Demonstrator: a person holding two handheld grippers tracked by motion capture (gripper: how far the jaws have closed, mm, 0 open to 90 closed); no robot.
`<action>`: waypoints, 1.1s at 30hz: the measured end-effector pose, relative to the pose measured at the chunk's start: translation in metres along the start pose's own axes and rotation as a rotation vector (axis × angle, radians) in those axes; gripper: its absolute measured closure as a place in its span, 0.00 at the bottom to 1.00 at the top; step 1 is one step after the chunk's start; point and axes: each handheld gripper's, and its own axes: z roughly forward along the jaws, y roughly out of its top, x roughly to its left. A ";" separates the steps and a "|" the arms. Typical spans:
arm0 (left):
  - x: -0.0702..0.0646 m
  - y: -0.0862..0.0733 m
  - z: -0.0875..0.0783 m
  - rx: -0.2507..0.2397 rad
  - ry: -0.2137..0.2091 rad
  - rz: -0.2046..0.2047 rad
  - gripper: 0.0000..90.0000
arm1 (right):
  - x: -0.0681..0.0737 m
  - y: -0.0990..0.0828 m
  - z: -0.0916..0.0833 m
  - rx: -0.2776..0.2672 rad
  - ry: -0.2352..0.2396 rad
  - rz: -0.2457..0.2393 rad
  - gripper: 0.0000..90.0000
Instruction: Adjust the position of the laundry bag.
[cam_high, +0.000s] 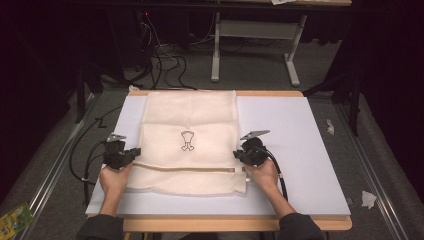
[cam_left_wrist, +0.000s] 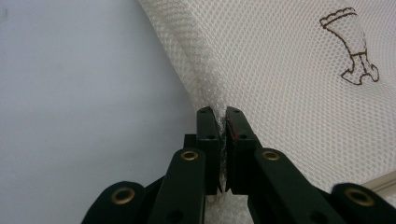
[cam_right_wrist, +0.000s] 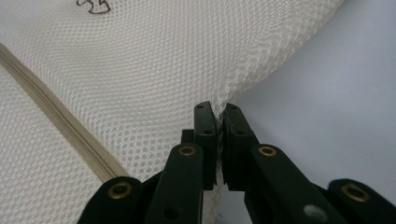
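While both grippers' fingers pinch its side edges, the cream mesh bag (cam_high: 189, 145) lies flat, zipper (cam_high: 190, 169) closed.

The left gripper (cam_left_wrist: 222, 122) rises from six o'clock, its black jaws pinched together on the edge of a cream mesh bag (cam_left_wrist: 280, 70). The mesh spreads toward two o'clock, bearing a brown outline emblem (cam_left_wrist: 351, 44). A pale table surface (cam_left_wrist: 79, 93) lies toward nine o'clock.

No readable text on anything here.
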 end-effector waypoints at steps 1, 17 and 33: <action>-0.001 0.000 0.001 -0.001 -0.004 -0.003 0.96 | -0.001 0.000 -0.001 -0.009 0.001 0.003 0.97; -0.011 0.004 0.005 -0.026 -0.049 -0.027 0.96 | -0.021 -0.010 -0.011 -0.051 0.024 0.064 0.97; -0.029 0.012 0.012 -0.030 -0.058 0.025 0.95 | -0.034 -0.018 -0.024 -0.061 -0.006 0.074 0.97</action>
